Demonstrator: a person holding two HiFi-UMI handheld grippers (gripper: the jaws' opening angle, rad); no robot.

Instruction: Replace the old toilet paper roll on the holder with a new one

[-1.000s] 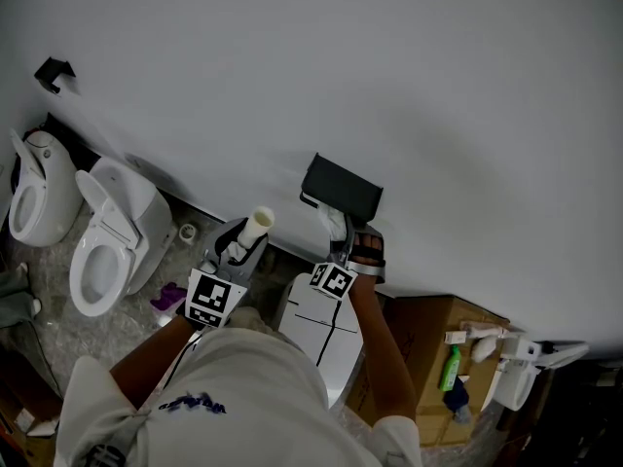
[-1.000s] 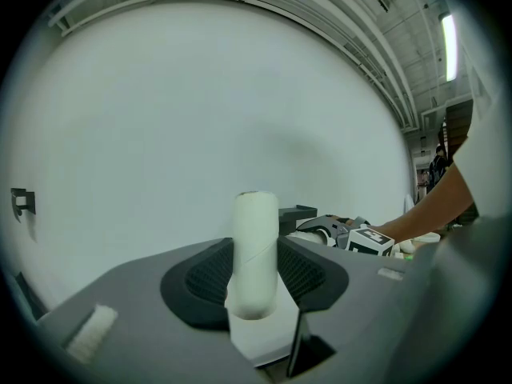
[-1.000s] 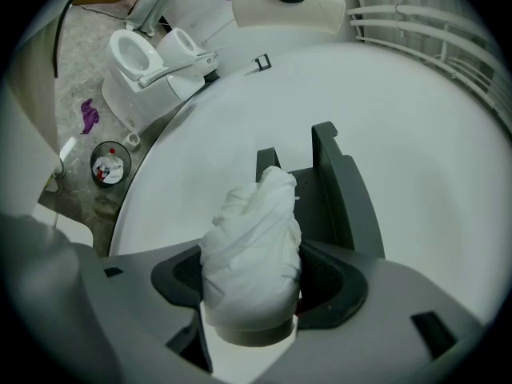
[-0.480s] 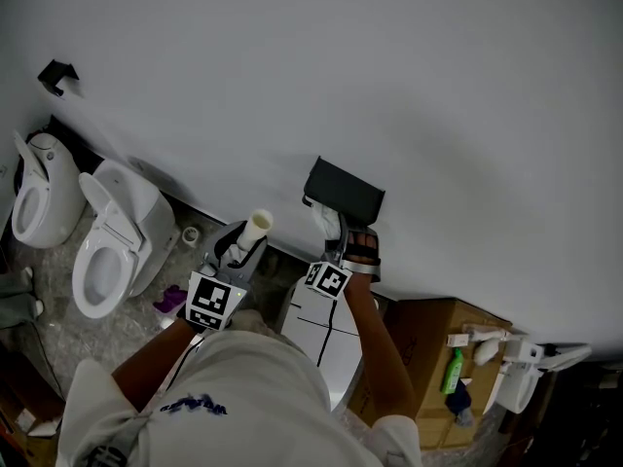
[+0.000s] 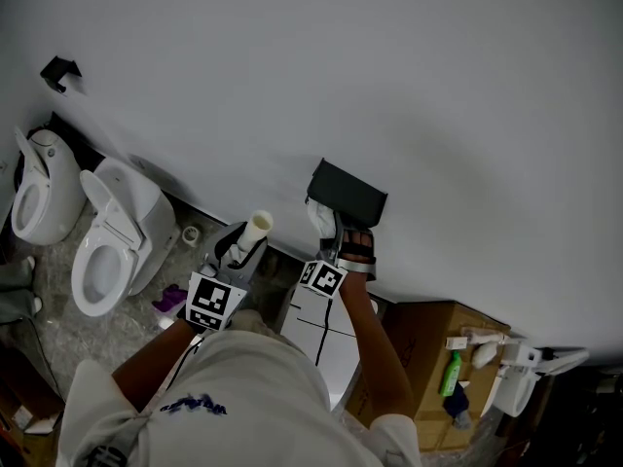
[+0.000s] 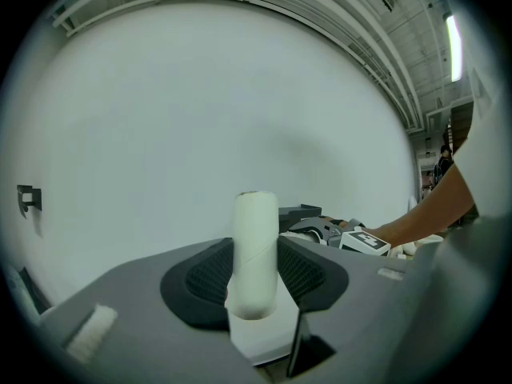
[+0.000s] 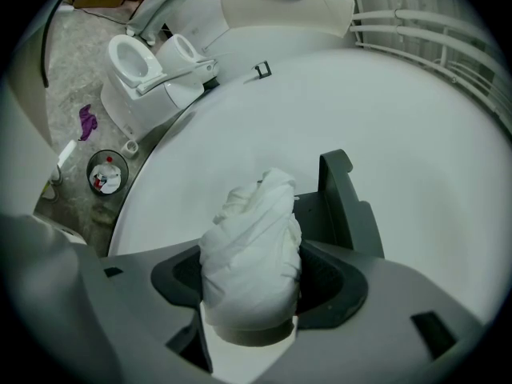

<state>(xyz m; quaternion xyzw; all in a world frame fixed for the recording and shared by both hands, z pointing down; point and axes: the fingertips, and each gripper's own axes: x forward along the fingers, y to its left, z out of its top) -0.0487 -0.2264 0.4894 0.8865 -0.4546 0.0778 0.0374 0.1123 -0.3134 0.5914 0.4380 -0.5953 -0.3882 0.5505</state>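
White toilet paper roll [image 7: 250, 246], likely soft and crushable, clamped in right tongs [image 7: 252, 282] beside holder [image 7: 346, 202]. Left tongs [image 6: 256, 266] clamp light cardboard tube [image 6: 256, 222] mid-length.

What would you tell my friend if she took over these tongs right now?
Left tongs: shut on the bare cardboard tube, held upright to the left of the holder.
Right tongs: shut on the rumpled white paper roll, right up at the dark holder on the wall.
Done: the old tube is off the holder.
Left: seat the white paper roll on the holder, let go, then probably drop the cardboard tube in the small bin on the floor.
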